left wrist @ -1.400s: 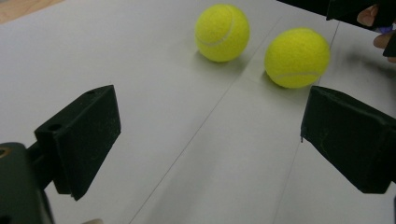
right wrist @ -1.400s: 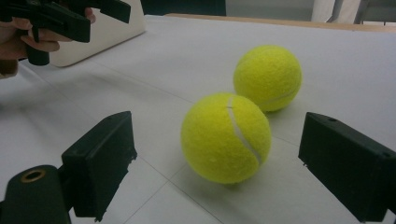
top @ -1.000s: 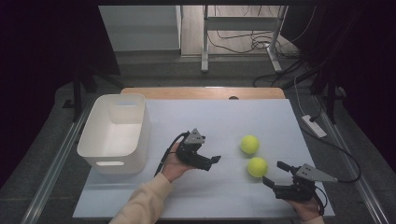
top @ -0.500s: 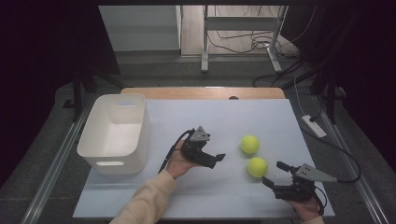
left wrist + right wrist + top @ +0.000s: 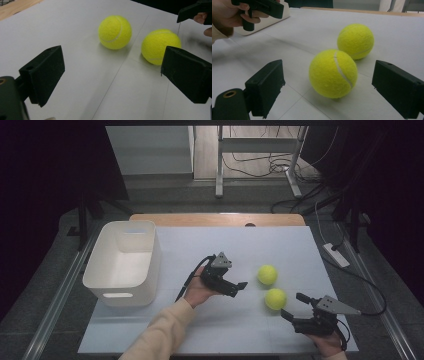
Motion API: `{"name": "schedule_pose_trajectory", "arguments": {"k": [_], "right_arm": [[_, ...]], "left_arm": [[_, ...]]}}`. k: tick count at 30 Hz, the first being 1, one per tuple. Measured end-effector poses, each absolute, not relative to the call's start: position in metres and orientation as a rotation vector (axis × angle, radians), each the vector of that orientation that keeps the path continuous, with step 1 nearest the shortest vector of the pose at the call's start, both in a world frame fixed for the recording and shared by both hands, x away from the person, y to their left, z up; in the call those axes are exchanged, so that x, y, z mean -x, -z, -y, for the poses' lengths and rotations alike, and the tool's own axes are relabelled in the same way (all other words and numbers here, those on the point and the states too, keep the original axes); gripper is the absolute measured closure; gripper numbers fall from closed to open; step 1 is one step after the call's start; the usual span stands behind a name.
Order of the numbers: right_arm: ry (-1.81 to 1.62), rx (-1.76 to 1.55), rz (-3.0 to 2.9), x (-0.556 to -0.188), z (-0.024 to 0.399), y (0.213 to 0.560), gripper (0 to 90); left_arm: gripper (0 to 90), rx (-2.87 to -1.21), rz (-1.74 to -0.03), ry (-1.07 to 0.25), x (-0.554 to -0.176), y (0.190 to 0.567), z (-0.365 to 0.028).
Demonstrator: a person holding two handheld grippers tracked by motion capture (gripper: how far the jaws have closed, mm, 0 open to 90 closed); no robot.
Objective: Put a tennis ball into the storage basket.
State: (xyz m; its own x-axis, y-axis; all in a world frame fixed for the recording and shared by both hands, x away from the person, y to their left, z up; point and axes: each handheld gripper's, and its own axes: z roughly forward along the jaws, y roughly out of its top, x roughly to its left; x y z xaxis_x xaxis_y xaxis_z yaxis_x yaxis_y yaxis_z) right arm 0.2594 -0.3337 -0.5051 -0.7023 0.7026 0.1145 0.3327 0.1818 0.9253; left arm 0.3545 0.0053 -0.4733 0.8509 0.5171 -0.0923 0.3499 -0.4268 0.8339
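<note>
Clearly approach: left gripper (image 5: 239, 288) and right gripper (image 5: 292, 307), both wide open and empty, must close around tennis balls (image 5: 267, 275).

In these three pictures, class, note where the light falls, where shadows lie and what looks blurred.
High view: white table lit, surroundings dark. Left gripper view: soft shadows under both tennis balls, near jaws slightly soft. Right gripper view: nearer ball sharp, the other hand blurred.

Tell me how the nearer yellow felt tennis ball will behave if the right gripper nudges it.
The nearer yellow felt tennis ball is round on a flat white table, so it will probably roll, perhaps into the second ball. Its fuzzy felt should grip between the open right gripper jaws.
</note>
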Motion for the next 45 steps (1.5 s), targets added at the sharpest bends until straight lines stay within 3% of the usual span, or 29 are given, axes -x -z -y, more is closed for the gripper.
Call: {"name": "schedule_pose_trajectory", "arguments": {"k": [45], "right_arm": [[-1.526,-0.968,-2.13,-0.26,0.332,0.505,10.5]], "left_arm": [[6.6,-2.097,-0.603,-0.228,-0.379,0.471,0.035]]}}
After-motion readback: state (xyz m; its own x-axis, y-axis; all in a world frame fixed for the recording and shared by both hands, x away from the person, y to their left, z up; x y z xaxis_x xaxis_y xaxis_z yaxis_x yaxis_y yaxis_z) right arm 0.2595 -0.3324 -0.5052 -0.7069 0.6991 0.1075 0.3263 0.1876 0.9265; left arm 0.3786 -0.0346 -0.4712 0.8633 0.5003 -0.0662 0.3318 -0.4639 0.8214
